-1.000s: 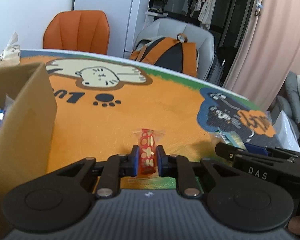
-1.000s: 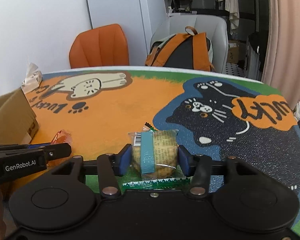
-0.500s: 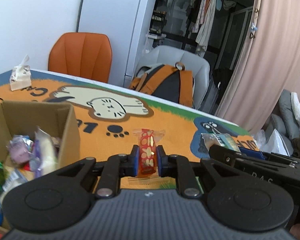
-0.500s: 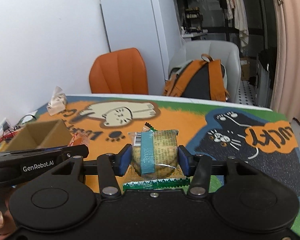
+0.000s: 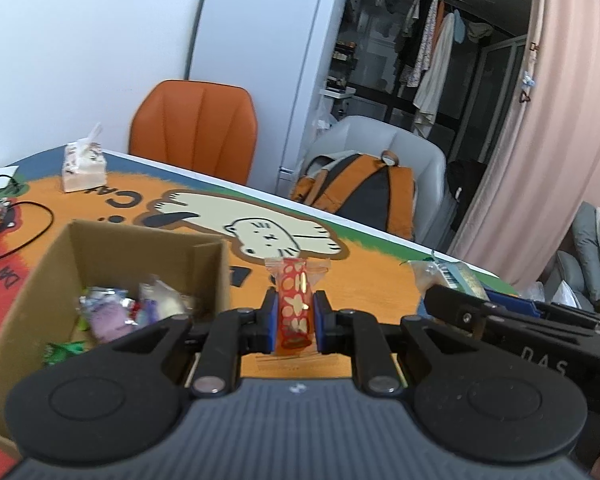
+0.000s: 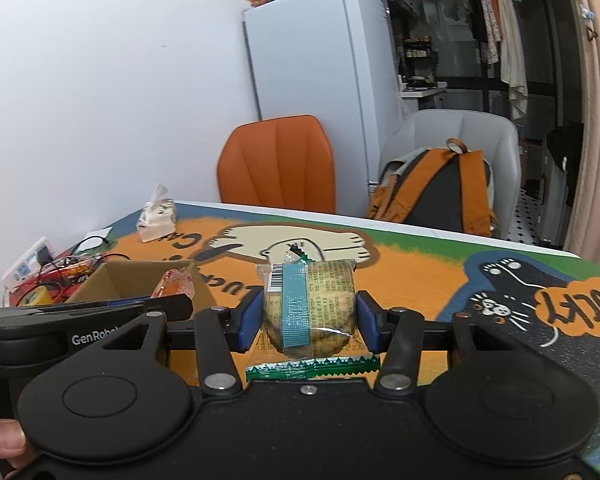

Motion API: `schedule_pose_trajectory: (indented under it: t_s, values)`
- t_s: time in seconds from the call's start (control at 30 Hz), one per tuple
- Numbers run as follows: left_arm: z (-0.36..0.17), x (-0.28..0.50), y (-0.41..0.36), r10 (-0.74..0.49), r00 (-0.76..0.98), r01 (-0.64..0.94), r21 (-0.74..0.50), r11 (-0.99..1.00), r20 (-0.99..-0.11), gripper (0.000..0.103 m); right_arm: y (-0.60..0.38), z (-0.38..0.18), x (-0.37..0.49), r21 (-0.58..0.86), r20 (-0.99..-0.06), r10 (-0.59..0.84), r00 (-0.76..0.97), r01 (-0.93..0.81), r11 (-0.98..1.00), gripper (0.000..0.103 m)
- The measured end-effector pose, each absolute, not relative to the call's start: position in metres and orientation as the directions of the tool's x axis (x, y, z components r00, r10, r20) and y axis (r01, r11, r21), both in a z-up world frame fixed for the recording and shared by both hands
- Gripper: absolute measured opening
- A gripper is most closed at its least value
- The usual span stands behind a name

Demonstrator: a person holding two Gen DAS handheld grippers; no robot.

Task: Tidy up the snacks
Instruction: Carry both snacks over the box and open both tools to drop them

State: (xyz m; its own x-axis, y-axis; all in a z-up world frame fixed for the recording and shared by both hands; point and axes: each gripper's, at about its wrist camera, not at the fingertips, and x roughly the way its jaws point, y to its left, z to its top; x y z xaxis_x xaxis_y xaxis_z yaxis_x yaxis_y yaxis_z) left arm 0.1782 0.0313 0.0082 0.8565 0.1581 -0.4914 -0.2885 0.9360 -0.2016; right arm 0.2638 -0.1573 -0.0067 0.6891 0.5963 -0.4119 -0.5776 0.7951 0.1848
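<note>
Box point(image 5: 52, 264) near wall cropped; wrappers inside blurred. Left tool point(image 5: 294, 320) clamps red candy point(image 5: 294, 304); right tool point(image 6: 308, 320) clamps biscuit pack point(image 6: 310, 304).

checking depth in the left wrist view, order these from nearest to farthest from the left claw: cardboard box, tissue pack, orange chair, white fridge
1. cardboard box, just left of the left claw, which grips a red snack
2. tissue pack, far left on the table
3. orange chair, behind the table's far edge
4. white fridge, against the back wall

White wall point(image 6: 120, 80) left; white fridge point(image 6: 320, 80) behind orange chair point(image 6: 278, 168); grey chair point(image 6: 460, 136) holds orange backpack point(image 6: 440, 192); pink curtain point(image 5: 540, 140) right; clothes rack point(image 6: 496, 20) in dim back.
</note>
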Motion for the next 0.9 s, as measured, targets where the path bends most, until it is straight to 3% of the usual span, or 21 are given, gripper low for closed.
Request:
schedule_pose_trajectory:
  t_s: [0.9]
  values:
    - [0.011,0.142,0.130,0.291,0.814,-0.445,-0.216,0.869,-0.503,0.017,-0.088,0.007,0.238,0.169,-0.408,0.657,0.634,-0.655,0.737,0.050]
